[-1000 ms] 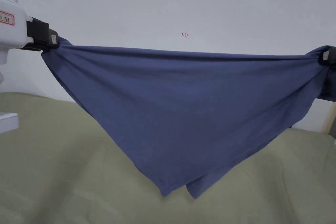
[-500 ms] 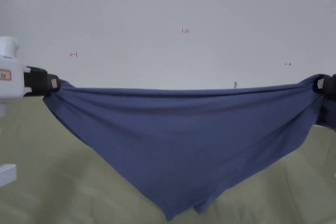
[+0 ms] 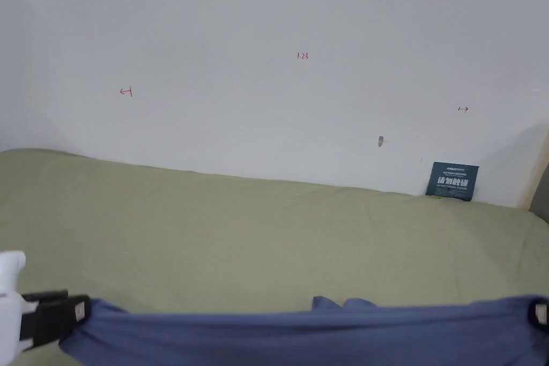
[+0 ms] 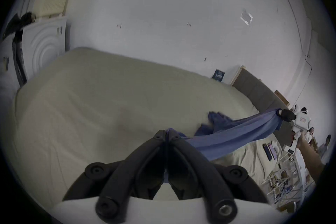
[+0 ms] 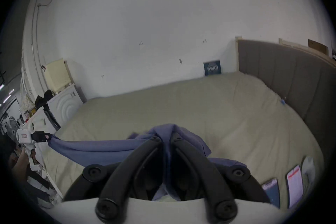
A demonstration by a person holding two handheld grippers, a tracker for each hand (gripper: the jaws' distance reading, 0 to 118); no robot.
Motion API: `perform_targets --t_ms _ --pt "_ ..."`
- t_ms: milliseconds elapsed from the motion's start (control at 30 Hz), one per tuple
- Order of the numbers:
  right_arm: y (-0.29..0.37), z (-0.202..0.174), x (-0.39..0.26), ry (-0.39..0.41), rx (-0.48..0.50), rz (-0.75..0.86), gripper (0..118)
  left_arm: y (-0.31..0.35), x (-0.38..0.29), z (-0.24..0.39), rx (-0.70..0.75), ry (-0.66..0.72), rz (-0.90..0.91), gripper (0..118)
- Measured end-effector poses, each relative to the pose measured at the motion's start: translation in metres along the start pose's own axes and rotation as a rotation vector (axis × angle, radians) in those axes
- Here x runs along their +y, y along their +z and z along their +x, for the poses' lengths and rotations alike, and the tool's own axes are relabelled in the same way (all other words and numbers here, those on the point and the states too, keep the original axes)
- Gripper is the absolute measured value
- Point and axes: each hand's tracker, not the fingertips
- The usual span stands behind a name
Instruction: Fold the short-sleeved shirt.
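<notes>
Your blue shirt (image 3: 300,329) is stretched taut over the bed (image 3: 241,222), left tool (image 3: 80,312) and right tool (image 3: 539,312) each clamped on it. The right gripper view adds phones (image 5: 294,186) on the bed.

shirt (image 3: 300,335): lower part cut off by the head view's bottom edge | right gripper (image 3: 540,314): mostly cut off at the right edge | cloth inside the jaws: hidden in both gripper views | sign (image 3: 452,180): text too small to be read
</notes>
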Motion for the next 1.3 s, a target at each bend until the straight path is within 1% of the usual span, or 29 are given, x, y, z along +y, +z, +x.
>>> perform_targets --t_ms 67,100,200,300,333,367,400,433,467,500,533,567,600,633,700,733,800,833,867,967,1000,1033,1067,1100,1133,1167,1200,1233,1300 --pt "0.008 0.004 -0.030 -0.005 -0.011 -0.057 7 0.003 -0.029 -0.002 -0.001 0.051 -0.048 0" --pt "0.012 0.004 -0.042 0.008 -0.016 -0.080 7 0.004 -0.041 -0.004 0.008 0.061 -0.066 0" --pt "0.022 0.009 -0.075 -0.004 -0.040 -0.131 7 0.007 -0.076 -0.008 0.022 0.086 -0.121 0" --pt "0.029 0.012 -0.098 -0.057 -0.062 -0.188 7 0.011 -0.103 -0.011 0.024 0.125 -0.162 0" --pt "0.030 0.013 -0.103 -0.056 -0.074 -0.215 7 0.013 -0.110 -0.011 0.017 0.148 -0.172 0" --pt "0.027 0.024 -0.108 -0.036 -0.082 -0.223 7 0.014 -0.116 -0.011 0.016 0.161 -0.180 1" --pt "0.028 0.024 -0.112 -0.026 -0.086 -0.223 8 0.016 -0.121 -0.011 0.018 0.179 -0.185 7" --pt "0.028 0.023 -0.114 -0.023 -0.085 -0.229 12 0.017 -0.126 -0.011 0.002 0.201 -0.186 19" --pt "0.029 0.024 -0.115 -0.031 -0.082 -0.239 29 0.021 -0.131 -0.009 -0.003 0.204 -0.165 48" --pt "0.033 0.024 -0.116 -0.043 -0.096 -0.237 68 0.025 -0.133 -0.007 0.002 0.217 -0.145 97" --pt "0.034 0.023 -0.116 -0.079 -0.135 -0.205 76 0.025 -0.133 -0.004 0.010 0.255 -0.133 118" --pt "0.038 0.023 -0.110 -0.086 -0.133 -0.176 76 0.027 -0.132 0.000 -0.007 0.284 -0.121 118" --pt "0.041 0.023 -0.104 -0.108 -0.114 -0.153 76 0.036 -0.126 0.003 -0.031 0.304 -0.059 118" --pt "0.047 0.015 -0.099 -0.108 -0.107 -0.109 76 0.042 -0.119 0.013 -0.053 0.294 -0.051 118" --pt "0.055 -0.004 -0.083 -0.046 -0.149 -0.062 76 0.052 -0.099 0.039 0.035 0.188 0.003 118" --pt "0.060 -0.020 -0.074 0.004 -0.167 -0.025 76 0.050 -0.089 0.051 0.062 0.123 0.043 118" --pt "0.069 -0.058 -0.068 0.113 -0.183 0.038 76 0.055 -0.074 0.084 0.181 0.028 0.114 118" --pt "0.073 -0.079 -0.066 0.172 -0.200 0.069 76 0.056 -0.069 0.107 0.205 -0.013 0.155 118" --pt "0.077 -0.100 -0.067 0.216 -0.204 0.095 76 0.047 -0.069 0.114 0.225 -0.042 0.191 118" --pt "0.088 -0.152 -0.089 0.273 -0.185 0.188 74 0.046 -0.084 0.173 0.308 -0.089 0.273 116" --pt "0.091 -0.164 -0.096 0.272 -0.185 0.190 73 0.051 -0.093 0.194 0.301 -0.106 0.295 111" --pt "0.092 -0.179 -0.110 0.289 -0.206 0.191 73 0.050 -0.106 0.211 0.293 -0.136 0.303 98" --pt "0.093 -0.192 -0.118 0.298 -0.220 0.173 65 0.047 -0.118 0.227 0.299 -0.166 0.288 73" --pt "0.094 -0.200 -0.126 0.311 -0.225 0.154 18 0.043 -0.129 0.238 0.311 -0.199 0.263 17" --pt "0.096 -0.205 -0.134 0.309 -0.224 0.150 1 0.043 -0.140 0.247 0.310 -0.231 0.244 0" --pt "0.097 -0.209 -0.139 0.300 -0.214 0.157 0 0.043 -0.155 0.255 0.323 -0.236 0.255 0" --pt "0.098 -0.211 -0.144 0.269 -0.167 0.137 0 0.043 -0.164 0.258 0.287 -0.240 0.243 0" --pt "0.099 -0.213 -0.147 0.246 -0.158 0.107 0 0.042 -0.174 0.262 0.257 -0.231 0.234 0" --pt "0.095 -0.210 -0.164 0.242 -0.154 0.075 0 0.038 -0.182 0.260 0.257 -0.212 0.195 0"
